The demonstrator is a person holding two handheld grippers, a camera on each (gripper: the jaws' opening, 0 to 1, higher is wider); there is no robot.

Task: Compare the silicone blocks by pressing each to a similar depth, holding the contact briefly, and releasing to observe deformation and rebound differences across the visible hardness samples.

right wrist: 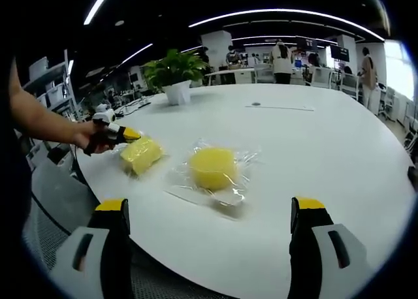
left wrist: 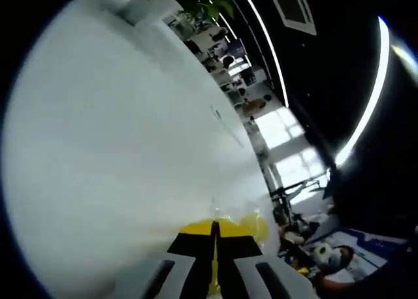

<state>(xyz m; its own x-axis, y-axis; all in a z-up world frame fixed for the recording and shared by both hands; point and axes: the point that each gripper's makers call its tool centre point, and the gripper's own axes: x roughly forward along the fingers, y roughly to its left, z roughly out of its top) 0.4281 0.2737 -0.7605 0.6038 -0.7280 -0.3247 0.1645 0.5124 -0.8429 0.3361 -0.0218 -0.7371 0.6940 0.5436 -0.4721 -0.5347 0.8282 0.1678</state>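
The left gripper (right wrist: 128,135) has its yellow-tipped jaws drawn together, nose down against the left block (right wrist: 142,154), a yellow silicone sample in clear wrap; in the left gripper view the jaws (left wrist: 214,237) meet with only a thin seam between them, and a bit of yellow block (left wrist: 253,224) peeks out just past the tips. I'd judge this to be the press or hold on that first sample, though I cannot tell how deep it goes. A hand (right wrist: 91,137) grips the tool from the table's edge. The right gripper (right wrist: 210,214) hangs back with its jaws spread wide, touching nothing. Beyond it sits the rounder second block (right wrist: 212,168), also wrapped, just beside the first on the white table (right wrist: 313,149). A potted plant (right wrist: 174,72) stands farther back. Next comes lifting off cleanly to watch the rebound, then matching that depth on the second.
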